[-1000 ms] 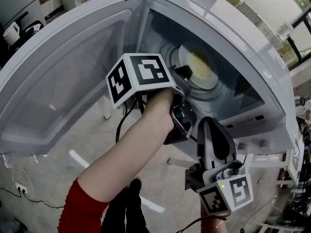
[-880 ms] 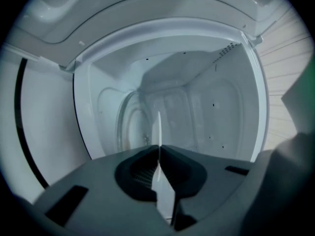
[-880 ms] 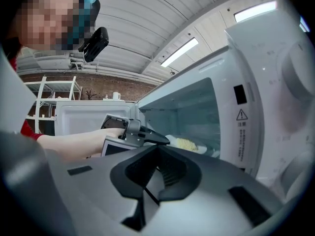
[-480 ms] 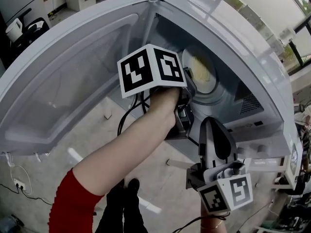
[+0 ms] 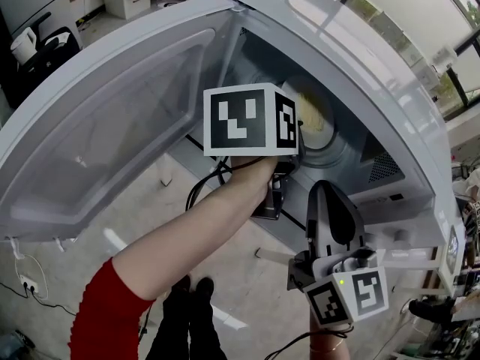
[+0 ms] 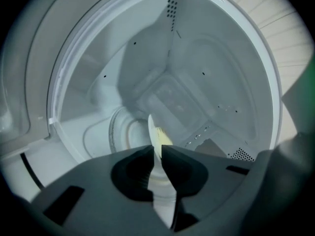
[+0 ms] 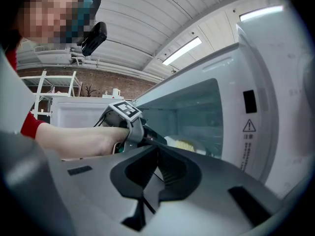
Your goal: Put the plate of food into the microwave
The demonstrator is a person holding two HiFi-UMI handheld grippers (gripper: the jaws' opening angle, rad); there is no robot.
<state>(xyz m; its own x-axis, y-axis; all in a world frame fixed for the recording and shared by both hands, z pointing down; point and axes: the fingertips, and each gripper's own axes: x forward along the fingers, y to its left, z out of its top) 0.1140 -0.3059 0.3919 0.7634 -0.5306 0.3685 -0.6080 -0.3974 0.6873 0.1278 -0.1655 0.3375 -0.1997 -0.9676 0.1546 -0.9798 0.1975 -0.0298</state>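
Left claw: clamped on the rim of the plate. Plate with yellow food is inside the microwave cavity. Door open wide. My right claw: pressed together, holding nothing, outside the microwave's front.

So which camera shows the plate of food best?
The head view: it faces the plate and its yellow food. The left gripper view shows it edge-on between its fingers; the right gripper view, small, side-on.

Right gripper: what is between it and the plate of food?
The left gripper, clamped on the plate of food, and the hand holding it; the right gripper view shows this.
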